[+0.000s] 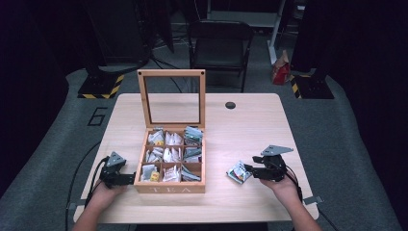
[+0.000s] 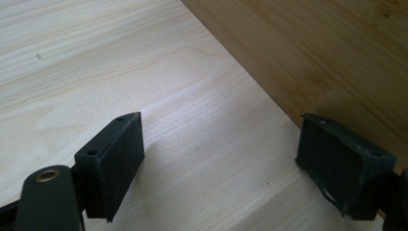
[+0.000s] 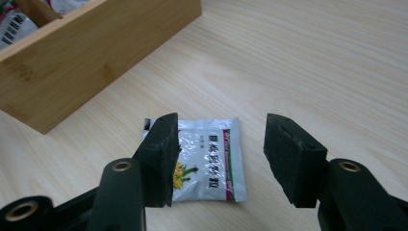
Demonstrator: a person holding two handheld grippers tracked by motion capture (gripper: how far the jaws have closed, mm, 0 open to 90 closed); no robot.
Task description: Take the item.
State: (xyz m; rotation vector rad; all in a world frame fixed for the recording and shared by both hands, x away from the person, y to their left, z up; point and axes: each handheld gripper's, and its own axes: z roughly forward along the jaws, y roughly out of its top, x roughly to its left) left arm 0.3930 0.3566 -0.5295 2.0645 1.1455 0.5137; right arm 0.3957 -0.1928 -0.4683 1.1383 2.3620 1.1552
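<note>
the tea packet [image 3: 209,159] lies flat on the table [image 1: 240,130], at 3 o'clock from the tea box [image 1: 169,185], long axis toward the right gripper [image 3: 219,159], whose jaws stand apart. the left gripper [image 2: 219,159] is spread wide, touching the box's side.

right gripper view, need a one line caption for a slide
Open right gripper poised over a tea sachet lying flat on the table, beside the wooden tea box.
</note>
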